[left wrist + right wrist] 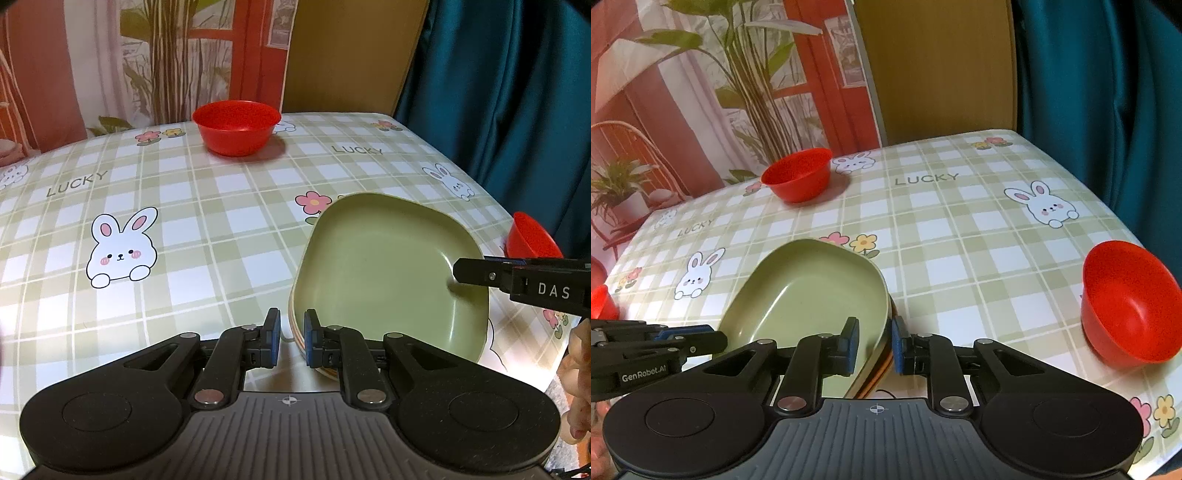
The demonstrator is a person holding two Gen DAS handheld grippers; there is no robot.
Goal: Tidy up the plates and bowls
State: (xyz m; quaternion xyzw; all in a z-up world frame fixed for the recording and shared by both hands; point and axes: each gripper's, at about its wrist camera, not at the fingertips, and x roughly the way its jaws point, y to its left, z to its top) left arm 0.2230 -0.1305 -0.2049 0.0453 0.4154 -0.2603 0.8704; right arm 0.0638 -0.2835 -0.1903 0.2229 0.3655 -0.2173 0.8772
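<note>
A stack of square plates with a green plate [388,266] on top sits near the table's front edge; it also shows in the right wrist view [812,295]. My left gripper [292,341] straddles the stack's left rim, jaws narrowly apart on either side of it. My right gripper [873,345] straddles the stack's right rim the same way; it also shows in the left wrist view [480,275]. A red bowl [236,127] stands at the table's far edge. A second red bowl [1126,302] stands at the right edge. A third red bowl [602,302] peeks in at the left.
The table [221,206] carries a green checked cloth with rabbits. A wooden panel [938,66] and a teal curtain [1108,92] stand behind it. A printed backdrop with plants [720,92] hangs at the back left.
</note>
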